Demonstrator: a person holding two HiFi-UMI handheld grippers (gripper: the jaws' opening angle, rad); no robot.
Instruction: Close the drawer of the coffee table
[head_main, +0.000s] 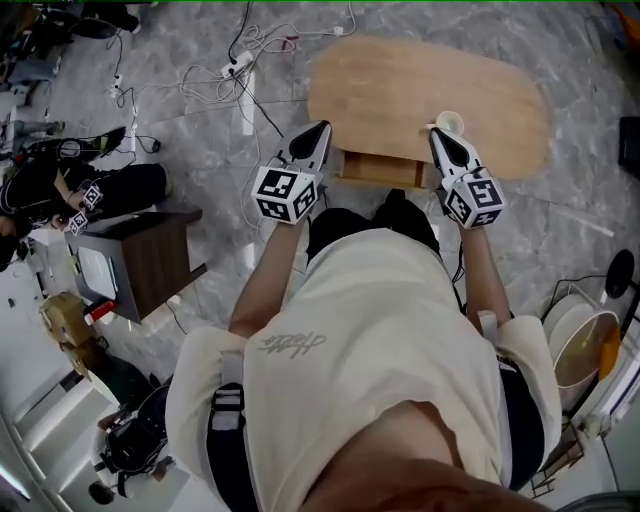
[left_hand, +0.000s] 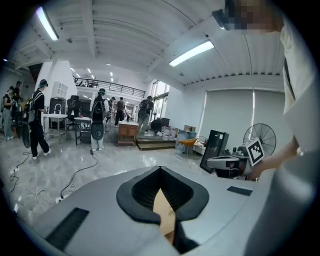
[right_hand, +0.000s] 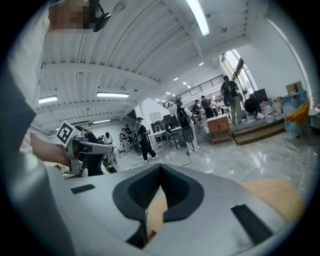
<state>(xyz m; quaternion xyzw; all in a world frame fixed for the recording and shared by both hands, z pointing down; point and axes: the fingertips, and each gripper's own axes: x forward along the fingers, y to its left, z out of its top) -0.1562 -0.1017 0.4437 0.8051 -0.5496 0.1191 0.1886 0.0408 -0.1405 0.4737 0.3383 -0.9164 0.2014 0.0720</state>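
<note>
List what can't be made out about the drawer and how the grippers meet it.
- Drawer inside: in the head view, the table top overhangs it and only a strip shows.
- Contact: the head view is too small to tell whether the left gripper or right gripper touches the drawer. Each gripper view shows only a wood sliver between its pads.
- Cup contents: too small in the head view.

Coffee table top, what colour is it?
The coffee table top is light tan wood; the head view shows it best.
</note>
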